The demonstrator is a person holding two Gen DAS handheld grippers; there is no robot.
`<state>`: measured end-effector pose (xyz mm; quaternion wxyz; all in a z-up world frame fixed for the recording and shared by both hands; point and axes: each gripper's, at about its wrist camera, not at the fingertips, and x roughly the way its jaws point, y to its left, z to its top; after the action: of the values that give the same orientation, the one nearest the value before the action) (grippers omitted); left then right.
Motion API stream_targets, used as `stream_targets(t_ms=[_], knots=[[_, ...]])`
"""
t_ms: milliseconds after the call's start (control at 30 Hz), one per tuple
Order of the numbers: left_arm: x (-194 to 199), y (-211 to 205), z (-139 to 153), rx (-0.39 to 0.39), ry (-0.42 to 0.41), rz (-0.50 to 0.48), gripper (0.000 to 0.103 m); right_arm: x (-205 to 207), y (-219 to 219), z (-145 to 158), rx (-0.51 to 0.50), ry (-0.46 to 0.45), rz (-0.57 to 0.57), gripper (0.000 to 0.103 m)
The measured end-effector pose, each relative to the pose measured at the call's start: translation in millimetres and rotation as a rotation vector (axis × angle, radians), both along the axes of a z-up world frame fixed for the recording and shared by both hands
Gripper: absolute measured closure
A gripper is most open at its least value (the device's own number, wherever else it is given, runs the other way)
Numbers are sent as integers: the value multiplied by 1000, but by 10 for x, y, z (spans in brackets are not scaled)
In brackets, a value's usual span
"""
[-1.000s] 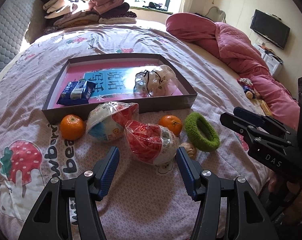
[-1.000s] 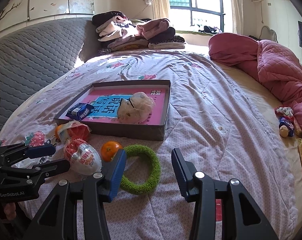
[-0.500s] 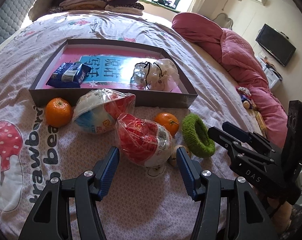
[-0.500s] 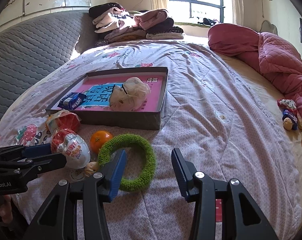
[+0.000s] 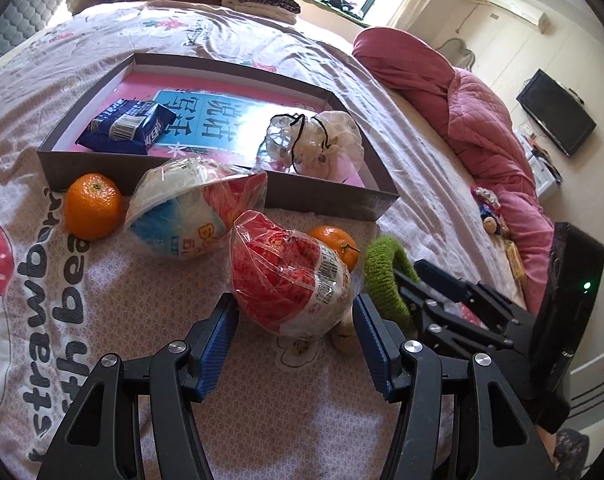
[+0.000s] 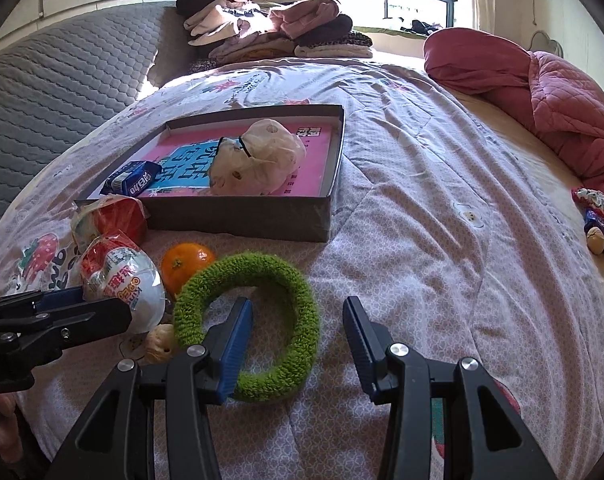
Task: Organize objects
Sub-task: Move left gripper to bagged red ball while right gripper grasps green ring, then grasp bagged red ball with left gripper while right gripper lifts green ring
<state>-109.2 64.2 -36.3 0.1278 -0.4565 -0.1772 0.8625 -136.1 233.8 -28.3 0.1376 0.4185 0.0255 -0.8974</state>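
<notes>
My left gripper [image 5: 294, 334] is open, its blue pads on either side of a red-and-white wrapped bowl [image 5: 288, 274] lying on the bed. My right gripper [image 6: 296, 336] is open over a green fuzzy ring [image 6: 248, 322]; its left finger sits inside the ring. A second wrapped bowl [image 5: 194, 212], two oranges [image 5: 92, 206] [image 5: 335, 242] and a small walnut [image 6: 158, 344] lie nearby. A shallow grey box [image 5: 325, 198] with a pink floor holds a blue snack pack [image 5: 128, 126] and a clear bag [image 5: 313, 144].
A pink quilt [image 5: 461, 108] is bunched on the bed's right side, with small snacks [image 6: 597, 220] beside it. Folded clothes [image 6: 270, 28] are stacked at the head. A TV [image 5: 555, 118] hangs on the right wall.
Both grippers have moved forward and down. The left now brackets the red wrapped bowl; the right has closed in on the green ring, one finger inside it.
</notes>
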Motion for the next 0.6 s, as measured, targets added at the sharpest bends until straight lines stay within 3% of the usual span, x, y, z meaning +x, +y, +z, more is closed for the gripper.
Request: stream_targets(t_ms=[367, 600], knots=[[-105, -36, -55, 142, -1, 35, 42, -86, 3, -88, -47, -17, 21, 83], [-190, -94, -188, 265, -16, 35, 44, -97, 16, -86, -62, -18, 21, 87]])
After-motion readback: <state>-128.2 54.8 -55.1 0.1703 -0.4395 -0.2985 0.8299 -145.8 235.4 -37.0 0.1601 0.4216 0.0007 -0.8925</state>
